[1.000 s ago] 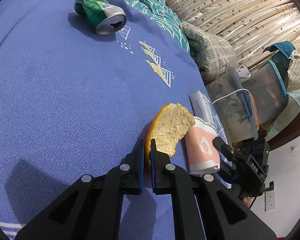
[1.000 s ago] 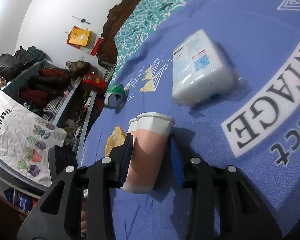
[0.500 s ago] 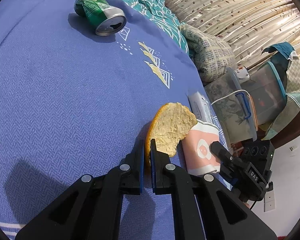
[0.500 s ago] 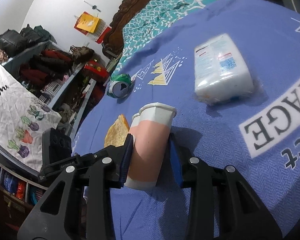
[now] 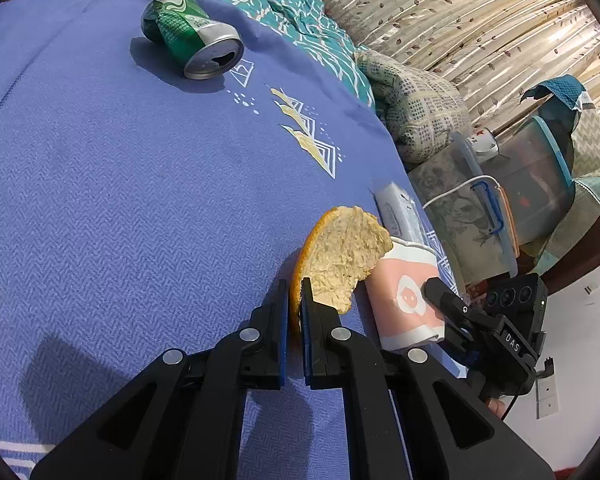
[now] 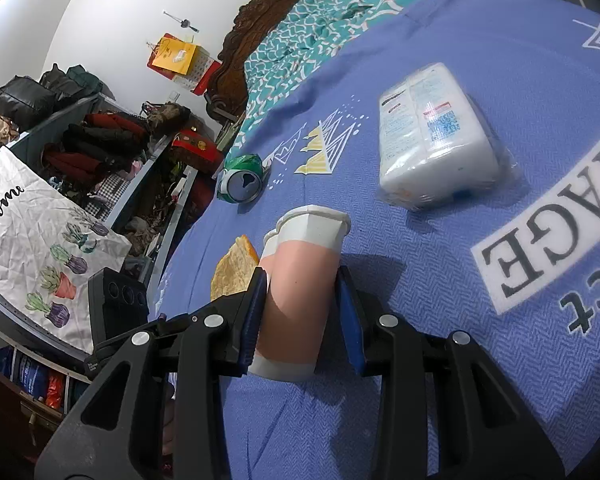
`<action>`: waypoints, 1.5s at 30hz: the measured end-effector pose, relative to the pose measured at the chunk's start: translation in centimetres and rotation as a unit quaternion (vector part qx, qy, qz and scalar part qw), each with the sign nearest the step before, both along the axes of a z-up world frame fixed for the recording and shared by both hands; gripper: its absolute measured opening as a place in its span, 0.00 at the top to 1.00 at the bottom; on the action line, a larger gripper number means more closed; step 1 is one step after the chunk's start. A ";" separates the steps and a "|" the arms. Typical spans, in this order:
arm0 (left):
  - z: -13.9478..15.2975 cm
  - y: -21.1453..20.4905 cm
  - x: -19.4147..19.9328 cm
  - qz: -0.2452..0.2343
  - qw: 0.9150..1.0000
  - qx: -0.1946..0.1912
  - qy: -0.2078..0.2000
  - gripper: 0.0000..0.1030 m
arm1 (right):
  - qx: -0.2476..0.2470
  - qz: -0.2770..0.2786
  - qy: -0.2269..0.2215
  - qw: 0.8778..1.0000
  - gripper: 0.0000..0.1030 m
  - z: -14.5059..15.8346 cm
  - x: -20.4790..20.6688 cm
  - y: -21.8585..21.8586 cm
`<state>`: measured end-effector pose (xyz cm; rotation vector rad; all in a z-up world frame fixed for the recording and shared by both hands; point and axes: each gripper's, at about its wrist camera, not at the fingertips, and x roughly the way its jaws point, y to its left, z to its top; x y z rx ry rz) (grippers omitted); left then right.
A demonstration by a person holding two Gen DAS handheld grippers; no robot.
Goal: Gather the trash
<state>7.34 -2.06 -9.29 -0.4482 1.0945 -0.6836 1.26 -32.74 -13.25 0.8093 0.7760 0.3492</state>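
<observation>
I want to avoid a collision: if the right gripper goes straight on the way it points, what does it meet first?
The right gripper, shut on the pink paper cup, would probably meet bare blue bedspread first. The green can lies left of that line, the white packet right; depth is uncertain.

Pretty clearly a home bedroom: bed with a blue blanket [image 5: 120, 184], carved wooden headboard [image 6: 268, 20], pleated curtains [image 5: 460, 20], cluttered shelves [image 6: 112, 136].
</observation>
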 end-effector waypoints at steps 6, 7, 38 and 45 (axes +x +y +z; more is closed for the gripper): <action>0.0 0.1 0.0 0.000 1.000 0.001 -0.001 0.95 | 0.001 -0.001 0.001 1.000 0.63 0.0 -0.1 0.0; 0.0 0.0 0.0 0.000 1.000 0.000 -0.001 0.95 | 0.002 -0.001 0.001 1.000 0.63 0.0 -0.2 -0.1; 2.4 -0.6 -1.6 -0.032 0.999 -0.007 -0.033 0.95 | -0.002 -0.037 -0.040 0.998 0.63 2.4 -4.9 -3.9; 4.8 -3.3 -3.6 -0.074 0.995 -0.013 -0.058 0.95 | -0.007 -0.072 -0.059 0.996 0.63 3.4 -7.2 -6.5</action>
